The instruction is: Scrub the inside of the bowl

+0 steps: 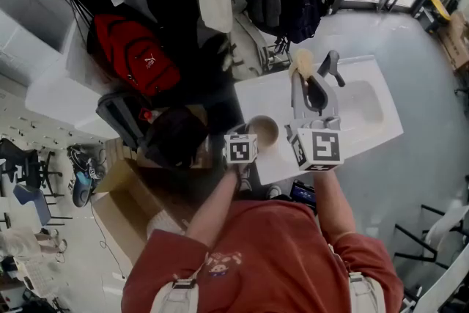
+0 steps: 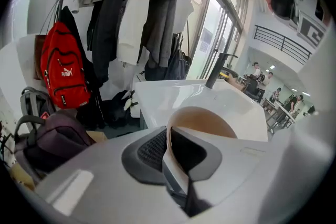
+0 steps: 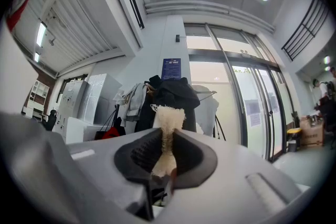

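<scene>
White sink counter (image 1: 381,130), basin sunk into one end, flat top at the other. Left gripper (image 2: 169,136) angled down at the flat end, jaws pinched tight on the near rim of the beige bowl (image 2: 207,122), one pad inside the wall and one outside. Bowl sits on the counter just beside the basin, mouth up. Right gripper (image 3: 167,147) held above the counter, roughly level, jaws clamped on a cream fibrous scrub pad (image 3: 168,118). The pad's frayed end pokes out past the tips, well clear of the bowl.
</scene>
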Demonstrator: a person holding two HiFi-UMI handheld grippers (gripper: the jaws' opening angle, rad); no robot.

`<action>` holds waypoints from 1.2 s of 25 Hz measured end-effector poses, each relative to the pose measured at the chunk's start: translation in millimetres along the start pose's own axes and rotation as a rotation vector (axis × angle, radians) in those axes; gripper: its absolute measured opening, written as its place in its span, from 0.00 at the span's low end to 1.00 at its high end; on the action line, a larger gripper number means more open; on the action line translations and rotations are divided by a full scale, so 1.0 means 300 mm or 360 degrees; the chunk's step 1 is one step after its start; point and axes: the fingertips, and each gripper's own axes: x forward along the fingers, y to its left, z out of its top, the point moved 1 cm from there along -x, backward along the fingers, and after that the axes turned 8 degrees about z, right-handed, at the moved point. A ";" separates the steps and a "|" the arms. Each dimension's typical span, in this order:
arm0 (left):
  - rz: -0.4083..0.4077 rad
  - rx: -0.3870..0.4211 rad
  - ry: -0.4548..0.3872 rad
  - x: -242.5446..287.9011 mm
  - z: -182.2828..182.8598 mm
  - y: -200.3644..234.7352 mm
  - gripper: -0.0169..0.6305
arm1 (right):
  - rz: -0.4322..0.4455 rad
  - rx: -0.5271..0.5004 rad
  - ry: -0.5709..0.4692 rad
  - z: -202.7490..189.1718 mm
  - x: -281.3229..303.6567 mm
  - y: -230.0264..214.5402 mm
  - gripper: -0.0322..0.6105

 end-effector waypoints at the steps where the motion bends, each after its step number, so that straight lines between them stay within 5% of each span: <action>1: 0.0005 0.0000 -0.0007 -0.001 0.003 0.002 0.08 | -0.0001 -0.0001 0.0000 -0.001 0.000 0.000 0.12; 19: 0.0044 -0.0036 -0.0341 -0.142 0.275 -0.001 0.07 | -0.0009 -0.0009 -0.0025 0.012 -0.022 -0.003 0.12; 30: 0.0046 -0.0057 -0.0728 -0.352 0.565 -0.029 0.07 | -0.0008 -0.0008 -0.0026 0.019 -0.038 -0.001 0.12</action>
